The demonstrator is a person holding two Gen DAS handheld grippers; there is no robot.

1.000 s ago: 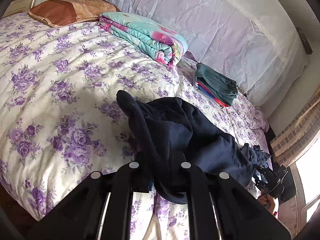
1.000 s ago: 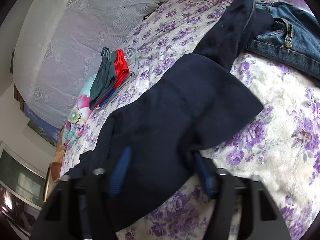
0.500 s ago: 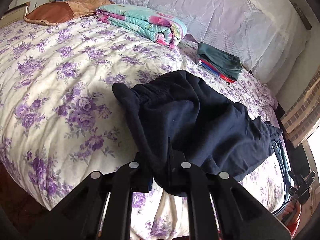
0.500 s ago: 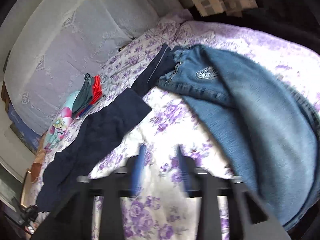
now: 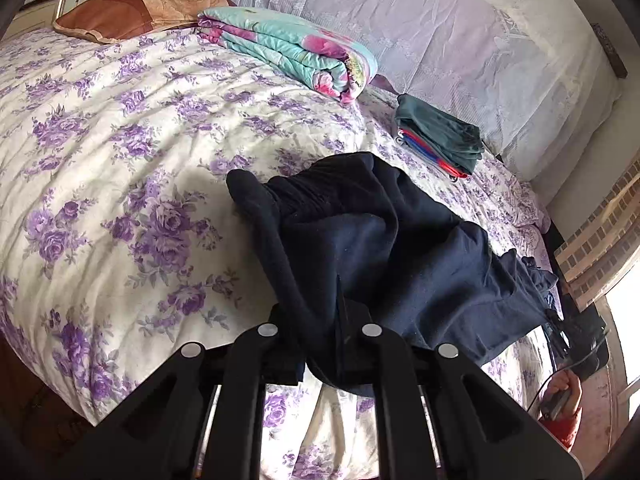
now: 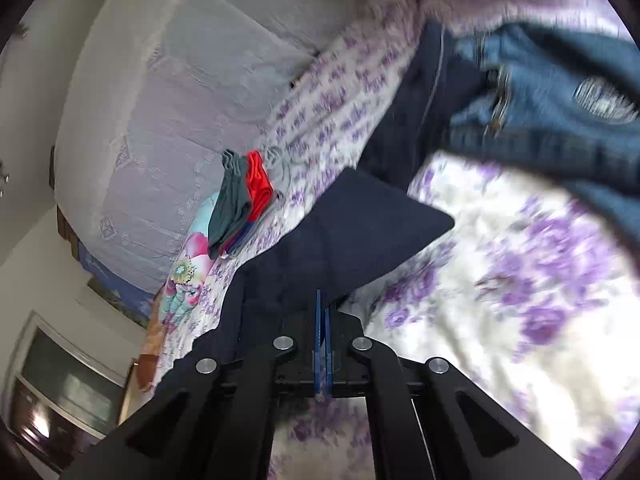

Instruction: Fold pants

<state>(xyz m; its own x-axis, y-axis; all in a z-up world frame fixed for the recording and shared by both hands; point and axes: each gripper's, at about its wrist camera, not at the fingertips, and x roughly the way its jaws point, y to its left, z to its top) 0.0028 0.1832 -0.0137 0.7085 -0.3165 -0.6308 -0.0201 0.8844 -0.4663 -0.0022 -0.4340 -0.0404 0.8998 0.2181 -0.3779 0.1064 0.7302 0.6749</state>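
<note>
Since the earlier frame, the right gripper (image 6: 322,320) had let go of the wide bunch of navy cloth it straddled, swung out over the jeans (image 6: 560,92), and come back to the edge of the navy pants (image 6: 360,236). Its blue pads (image 6: 319,340) were pressed together; cloth lay right at their tips, but whether any was pinched between them could not be told. The view there was blurred by motion.

The left gripper (image 5: 338,312) had kept its grip all the while: its jaws were clamped on a fold of the pants (image 5: 380,248), which rose in a dark ridge between the fingers and draped down over them. The pants had also spread flatter and wider across the bed (image 5: 100,152) than a second before.

The pants lay on the floral bedspread near the bed's near edge, one end at the left gripper, the other running toward the jeans, which overlapped a strip of navy cloth. Well beyond them sat a small stack of folded clothes (image 5: 440,140), green on top with red showing below, and farther back a folded turquoise quilt (image 5: 296,52) beside a brown pillow (image 5: 136,12). A lace-covered headboard (image 5: 460,40) stood behind. At the right edge of the left view, a hand (image 5: 562,396) in a red sleeve was holding something small.
</note>
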